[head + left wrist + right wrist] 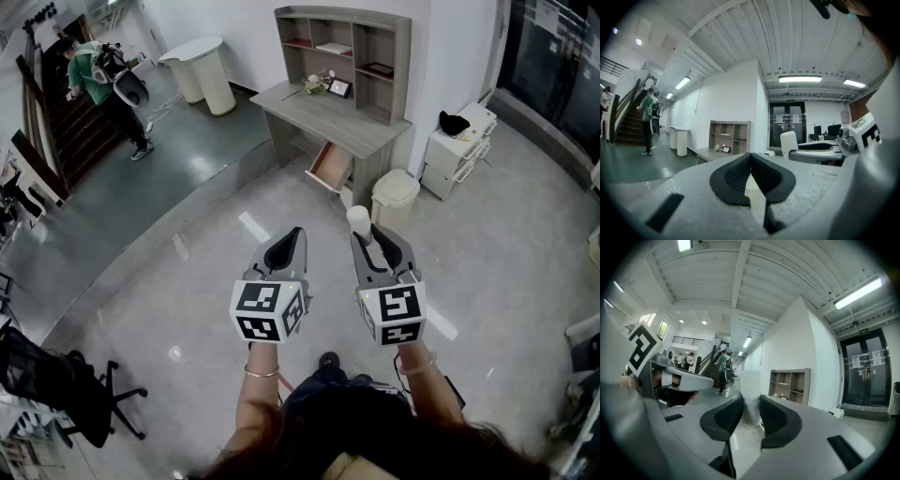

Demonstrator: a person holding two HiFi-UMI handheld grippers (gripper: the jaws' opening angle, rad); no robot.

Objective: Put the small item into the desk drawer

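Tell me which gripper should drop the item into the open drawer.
Right. The right gripper holds the small white item between its fingers; the left gripper is shut, empty. The drawer stands open ahead.

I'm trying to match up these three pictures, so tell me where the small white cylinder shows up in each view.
Head view: the white cylinder sits just right of centre, sticking up from the right gripper.
Left gripper view: white cylinder right of centre, upright.
Right gripper view: white cylinder at centre, clamped between the jaws.
Shared landmark: the desk with its shelf unit, behind the cylinder in every view.
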